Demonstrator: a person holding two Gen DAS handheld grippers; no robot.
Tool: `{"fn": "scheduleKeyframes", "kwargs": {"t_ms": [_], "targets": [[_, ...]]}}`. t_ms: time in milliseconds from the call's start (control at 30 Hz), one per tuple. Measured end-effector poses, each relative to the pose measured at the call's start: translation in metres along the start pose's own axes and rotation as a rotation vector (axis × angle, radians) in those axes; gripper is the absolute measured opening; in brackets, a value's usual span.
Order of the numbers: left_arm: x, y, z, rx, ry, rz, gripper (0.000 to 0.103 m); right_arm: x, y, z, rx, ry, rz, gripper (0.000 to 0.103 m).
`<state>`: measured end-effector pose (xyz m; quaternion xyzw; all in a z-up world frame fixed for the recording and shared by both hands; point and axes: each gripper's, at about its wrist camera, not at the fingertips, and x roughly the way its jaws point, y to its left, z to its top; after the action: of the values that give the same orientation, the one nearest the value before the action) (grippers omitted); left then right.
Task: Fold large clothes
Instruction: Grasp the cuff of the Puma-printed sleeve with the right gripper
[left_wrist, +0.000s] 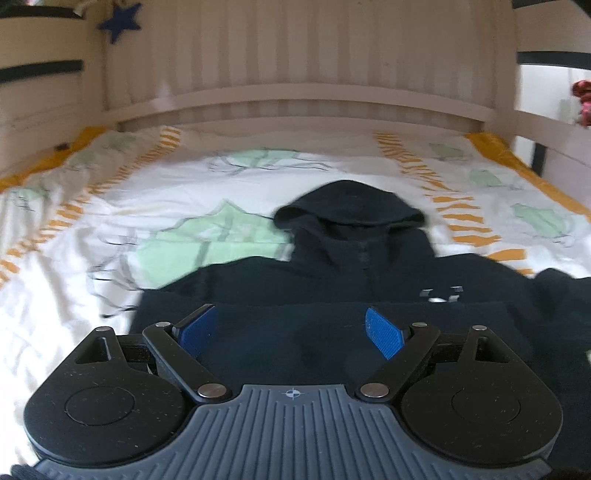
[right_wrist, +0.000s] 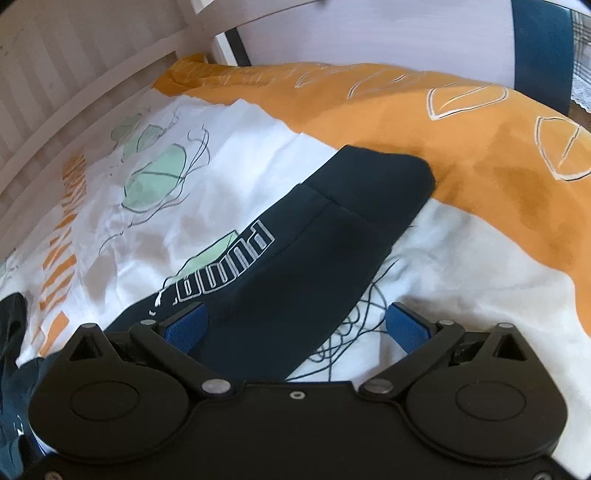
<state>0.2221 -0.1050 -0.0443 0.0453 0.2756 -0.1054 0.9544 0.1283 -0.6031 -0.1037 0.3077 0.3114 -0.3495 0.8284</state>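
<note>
A dark navy hoodie (left_wrist: 351, 251) lies flat on the bed, hood (left_wrist: 347, 206) pointing toward the headboard, with a fold of its cloth laid across the body. My left gripper (left_wrist: 290, 330) hovers over that folded part, open, blue pads wide apart and nothing pinched. In the right wrist view one sleeve (right_wrist: 332, 229) with white outlined lettering (right_wrist: 225, 266) stretches away to its cuff (right_wrist: 388, 173). My right gripper (right_wrist: 297, 325) stands open over the sleeve's near end. The left pad (right_wrist: 186, 325) is close beside the cloth and the right pad (right_wrist: 408, 326) is over bare sheet.
The bedcover (left_wrist: 110, 221) is white with green shapes and orange stripes, and has an orange border (right_wrist: 406, 118) on the right. A pale slatted headboard (left_wrist: 295, 92) closes the far end. A blue star (left_wrist: 120, 20) hangs at the upper left.
</note>
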Motion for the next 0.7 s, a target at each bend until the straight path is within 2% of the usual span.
{"fn": "scheduleKeyframes", "kwargs": {"t_ms": [233,367,433,500,533,600,700], "targets": [[0.013,-0.06,0.014,0.052,0.045,-0.175,0.087,0.007,-0.013,0.005,0.04,-0.02,0.045,0.102],[0.024,-0.093,0.015,0.074,0.073,-0.248,0.087,0.013,-0.023,0.01,0.079,-0.046,0.083,0.101],[0.029,-0.107,0.013,0.09,0.079,-0.264,0.087,0.013,-0.027,0.011,0.093,-0.055,0.09,0.089],[0.035,-0.12,0.01,0.11,0.088,-0.272,0.087,0.014,-0.028,0.011,0.096,-0.056,0.079,0.059],[0.038,-0.125,0.009,0.117,0.097,-0.276,0.087,0.014,-0.03,0.01,0.103,-0.056,0.082,0.054],[0.043,-0.134,0.006,0.117,0.114,-0.293,0.087,0.014,-0.034,0.01,0.144,-0.048,0.117,0.03],[0.048,-0.144,0.001,0.118,0.134,-0.315,0.087,0.008,-0.031,0.013,0.138,-0.066,0.121,0.021]]}}
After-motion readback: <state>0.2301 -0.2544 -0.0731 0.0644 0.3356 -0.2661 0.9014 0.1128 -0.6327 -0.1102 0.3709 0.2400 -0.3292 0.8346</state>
